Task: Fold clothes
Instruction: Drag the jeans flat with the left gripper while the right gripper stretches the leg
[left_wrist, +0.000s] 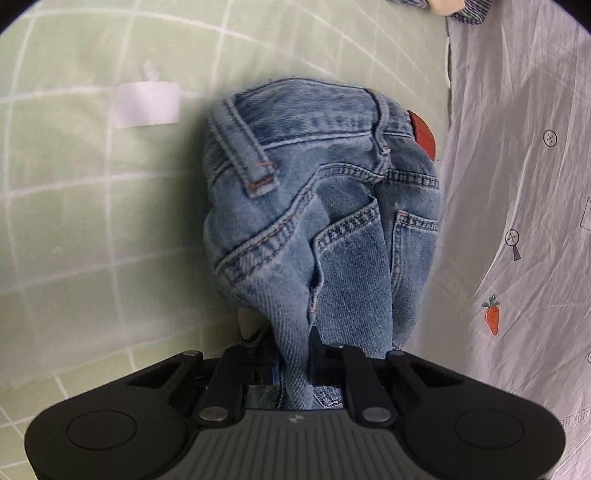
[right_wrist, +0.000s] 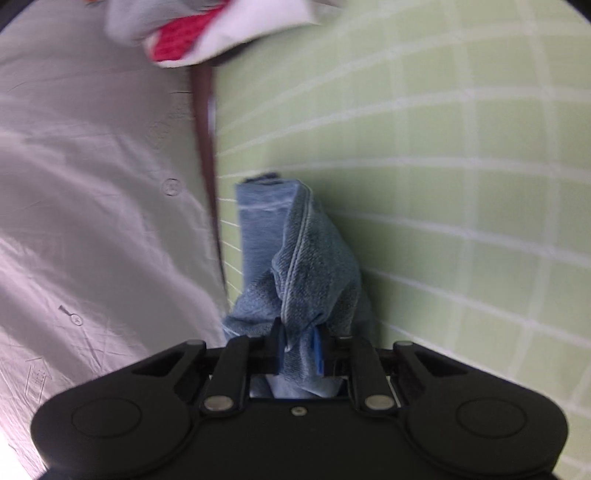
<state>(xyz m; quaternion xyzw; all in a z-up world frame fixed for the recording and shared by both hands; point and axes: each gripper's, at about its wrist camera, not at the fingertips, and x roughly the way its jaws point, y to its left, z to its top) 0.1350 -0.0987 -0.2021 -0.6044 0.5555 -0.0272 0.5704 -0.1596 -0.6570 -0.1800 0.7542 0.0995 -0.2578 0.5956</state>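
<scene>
A pair of light blue jeans (left_wrist: 314, 206) hangs bunched in front of my left gripper (left_wrist: 295, 354), which is shut on a fold of the denim near the waistband. A belt loop, back pockets and a red-brown patch (left_wrist: 423, 134) show. In the right wrist view my right gripper (right_wrist: 299, 343) is shut on another bunched part of the jeans (right_wrist: 295, 266), a seamed leg section that hangs down over the green surface. The fingertips of both grippers are mostly hidden by the cloth.
A green sheet with a white grid (left_wrist: 74, 221) lies below. A white label (left_wrist: 147, 104) sits on it. A white printed cloth with carrot motifs (left_wrist: 517, 184) lies beside it, also in the right wrist view (right_wrist: 92, 203). A red and white garment (right_wrist: 192, 33) lies at the far edge.
</scene>
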